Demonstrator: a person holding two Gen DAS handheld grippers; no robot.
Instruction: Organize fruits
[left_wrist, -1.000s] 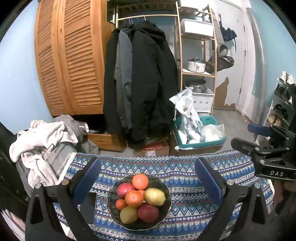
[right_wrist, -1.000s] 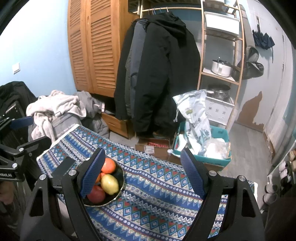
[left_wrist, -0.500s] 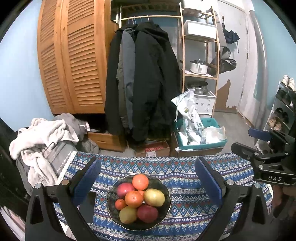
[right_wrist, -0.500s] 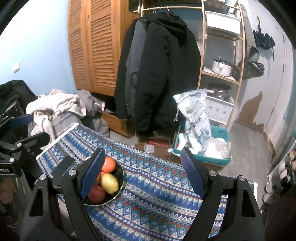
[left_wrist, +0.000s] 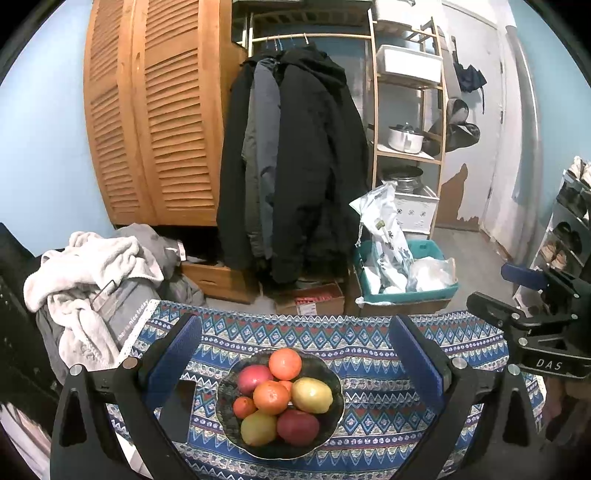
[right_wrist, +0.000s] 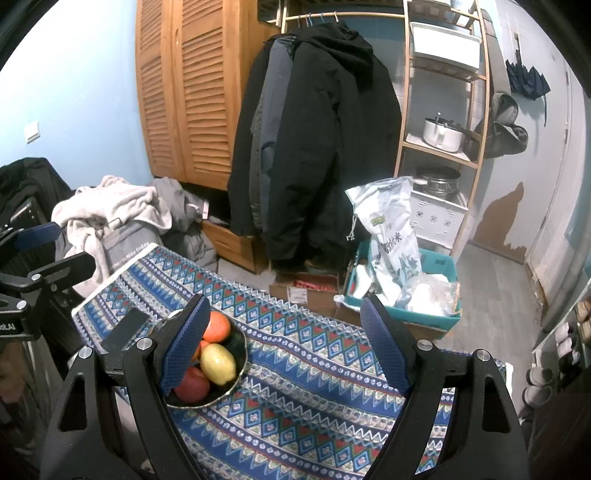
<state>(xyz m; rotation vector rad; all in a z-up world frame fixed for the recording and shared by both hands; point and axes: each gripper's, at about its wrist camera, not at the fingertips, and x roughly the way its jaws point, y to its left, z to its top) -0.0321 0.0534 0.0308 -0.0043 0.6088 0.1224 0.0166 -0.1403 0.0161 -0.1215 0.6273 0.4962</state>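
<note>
A dark bowl (left_wrist: 334, 384) is set on a table covered by a blue patterned cloth (left_wrist: 369, 347). The bowl is filled with fruit: two reds, two yellows and several oranges are piled together, touching. One red (left_wrist: 297, 427) and one yellow (left_wrist: 258, 428) are seen at the near rim, a second yellow (left_wrist: 312, 395) at the right, a second red (left_wrist: 254, 379) at the left, an orange (left_wrist: 284, 363) at the far side, another orange (left_wrist: 271, 397) on top in the middle.

The left gripper (left_wrist: 293, 350) is held above the bowl, jaws spread wide, nothing gripped; the bowl is framed between its blue pads (left_wrist: 173, 360) in the left wrist view. A dark flat object (left_wrist: 177, 410) is seen on the cloth just left of the bowl; what it is cannot be told.

The right gripper (right_wrist: 284, 339) is held wide open too, nothing between the pads. It is aimed at bare cloth to the right of the bowl; the bowl is partly hidden behind its left pad (right_wrist: 184, 347) in the right wrist view. Each gripper is caught at the edge of the other's camera.

Behind the table, coats (left_wrist: 295, 166) are hung on a rack, a wooden louvred wardrobe (left_wrist: 155, 122) is stood at the left, and a teal crate (left_wrist: 406, 291) with bags is left on the floor. Clothes (left_wrist: 92, 266) are heaped by the table's left end.
</note>
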